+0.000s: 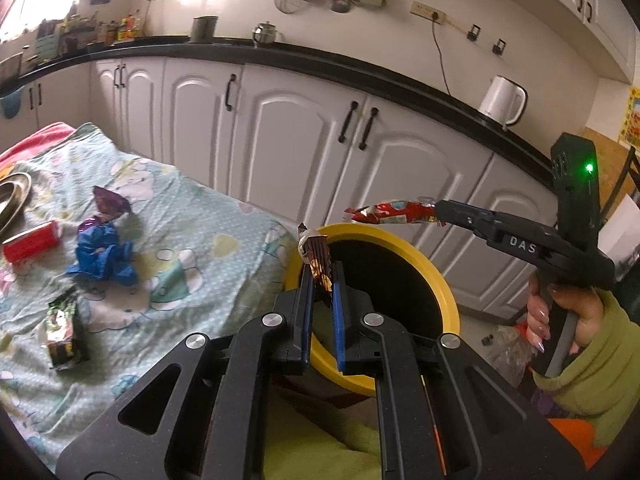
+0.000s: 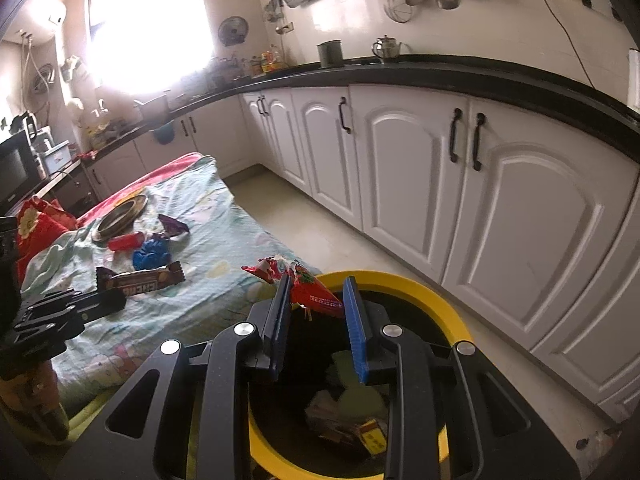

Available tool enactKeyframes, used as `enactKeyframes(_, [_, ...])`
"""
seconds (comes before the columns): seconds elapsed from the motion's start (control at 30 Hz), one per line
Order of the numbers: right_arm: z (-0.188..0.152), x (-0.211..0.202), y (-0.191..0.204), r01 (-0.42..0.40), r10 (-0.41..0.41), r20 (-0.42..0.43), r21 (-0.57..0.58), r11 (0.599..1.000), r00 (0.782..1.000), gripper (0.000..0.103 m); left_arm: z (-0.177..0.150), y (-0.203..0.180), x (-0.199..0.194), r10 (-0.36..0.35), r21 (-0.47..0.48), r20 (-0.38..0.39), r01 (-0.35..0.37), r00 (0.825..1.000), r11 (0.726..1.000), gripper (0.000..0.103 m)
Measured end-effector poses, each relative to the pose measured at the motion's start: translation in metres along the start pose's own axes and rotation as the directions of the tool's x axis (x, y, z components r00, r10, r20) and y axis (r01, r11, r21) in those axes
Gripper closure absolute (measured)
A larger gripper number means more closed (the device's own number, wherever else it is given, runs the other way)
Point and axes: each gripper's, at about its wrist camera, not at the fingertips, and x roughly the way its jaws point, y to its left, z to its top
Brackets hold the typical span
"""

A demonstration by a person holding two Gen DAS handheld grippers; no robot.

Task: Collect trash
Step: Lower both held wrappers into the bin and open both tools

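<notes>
Left tongs (image 1: 322, 280) are clamped on a brown chocolate bar wrapper (image 1: 316, 260), held just at the near rim of the yellow bin (image 1: 436, 276). From the right wrist cam I see the same wrapper (image 2: 140, 282) sticking out sideways over the bed (image 2: 224, 240).

Right tongs (image 2: 318, 300): fingers spread apart, yet the red snack packet (image 2: 304, 284) sits between them against the left finger, over the bin (image 2: 448, 304) opening. From the left cam that packet (image 1: 394, 212) pokes out of the right tongs (image 1: 440, 210) tip above the bin's far rim. I can't tell if it's truly pinched.

Bin already has mixed trash (image 2: 348, 420) at the bottom.

Further out on the bed (image 1: 192, 240): green-black wrapper (image 1: 62, 334), crumpled blue wrapper (image 1: 102, 256), red can (image 1: 32, 242), purple wrapper (image 1: 110, 202), metal plate (image 1: 12, 196). White cabinets (image 1: 304, 136) behind.
</notes>
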Motion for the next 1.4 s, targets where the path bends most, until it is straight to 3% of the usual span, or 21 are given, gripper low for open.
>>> enactKeyframes(0.73, [-0.027,0.002,-0.041,0.091,-0.090,-0.027,0.041,0.995,0.996,0.078,-0.020,-0.046,0.046,-0.084,0.112,-0.107,0.096,0.991,0.989,0.098])
enactKeyframes(1.4, [-0.042,0.016,-0.059,0.098,-0.090,-0.093,0.078,0.992,0.992,0.078,-0.030,-0.064,0.077,-0.126,0.153,-0.193,0.157,0.973,0.976,0.098])
